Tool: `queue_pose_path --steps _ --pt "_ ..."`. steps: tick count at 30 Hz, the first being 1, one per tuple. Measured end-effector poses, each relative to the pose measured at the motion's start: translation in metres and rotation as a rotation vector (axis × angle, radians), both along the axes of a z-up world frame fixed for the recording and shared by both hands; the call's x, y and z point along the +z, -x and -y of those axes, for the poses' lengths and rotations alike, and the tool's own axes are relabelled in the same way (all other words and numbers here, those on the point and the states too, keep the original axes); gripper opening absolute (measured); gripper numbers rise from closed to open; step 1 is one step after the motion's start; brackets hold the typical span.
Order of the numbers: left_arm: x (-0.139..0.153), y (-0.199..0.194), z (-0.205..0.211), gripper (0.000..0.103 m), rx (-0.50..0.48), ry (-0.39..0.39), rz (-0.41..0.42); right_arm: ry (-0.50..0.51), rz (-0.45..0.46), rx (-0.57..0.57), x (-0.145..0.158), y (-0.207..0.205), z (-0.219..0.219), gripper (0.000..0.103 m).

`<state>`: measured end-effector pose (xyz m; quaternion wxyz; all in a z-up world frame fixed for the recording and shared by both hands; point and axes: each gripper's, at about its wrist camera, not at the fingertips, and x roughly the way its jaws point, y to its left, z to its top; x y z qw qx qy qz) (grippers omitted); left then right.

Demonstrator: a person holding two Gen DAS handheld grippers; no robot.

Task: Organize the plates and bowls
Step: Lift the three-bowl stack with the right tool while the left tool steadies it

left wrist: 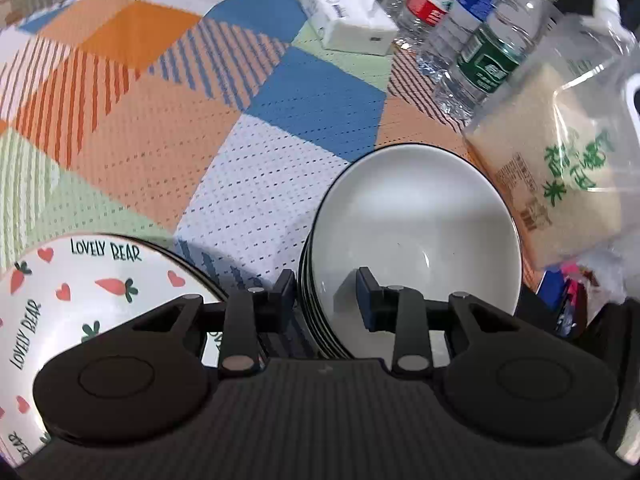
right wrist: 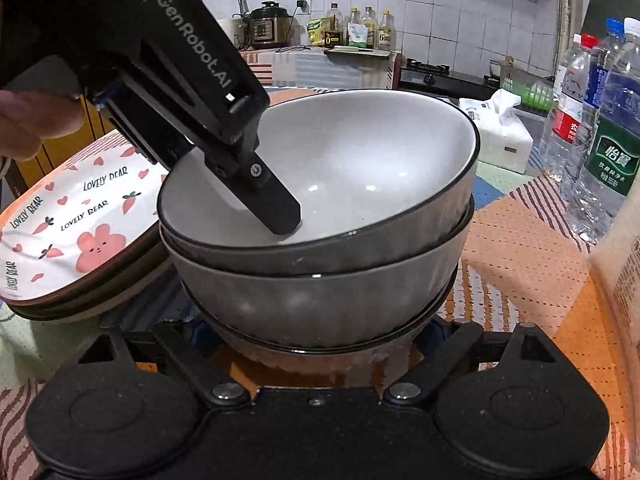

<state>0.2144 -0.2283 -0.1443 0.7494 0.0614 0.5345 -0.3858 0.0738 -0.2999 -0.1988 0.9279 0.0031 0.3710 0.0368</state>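
A table under a checked cloth carries a stack of grey bowls, with a stack of carrot-printed plates just beside it on the left and water bottles and a tissue pack further back. The left gripper straddles the top bowl's rim, one finger inside the bowl and one outside; I cannot tell whether they press it. The right gripper sits low at the stack's base, fingers spread wide on either side.

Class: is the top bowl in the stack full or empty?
Empty: the top bowl shows only bare white glaze inside, apart from a hand-held gripper finger over its rim.
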Motion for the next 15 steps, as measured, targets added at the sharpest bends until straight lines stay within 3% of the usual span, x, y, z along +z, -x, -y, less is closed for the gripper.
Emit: queue_pose_path --steps 3,7,15 --pt "0.006 0.006 -0.001 0.031 -0.009 0.005 0.022 -0.034 0.005 -0.016 0.003 0.002 0.003 0.094" --pt "0.022 0.012 -0.008 0.031 -0.022 0.022 0.039 -0.007 0.045 -0.017 0.011 0.01 -0.001 0.094" --pt "0.067 0.025 -0.047 0.032 -0.02 0.049 0.099 0.02 0.135 0.031 0.049 0.018 -0.022 0.094"
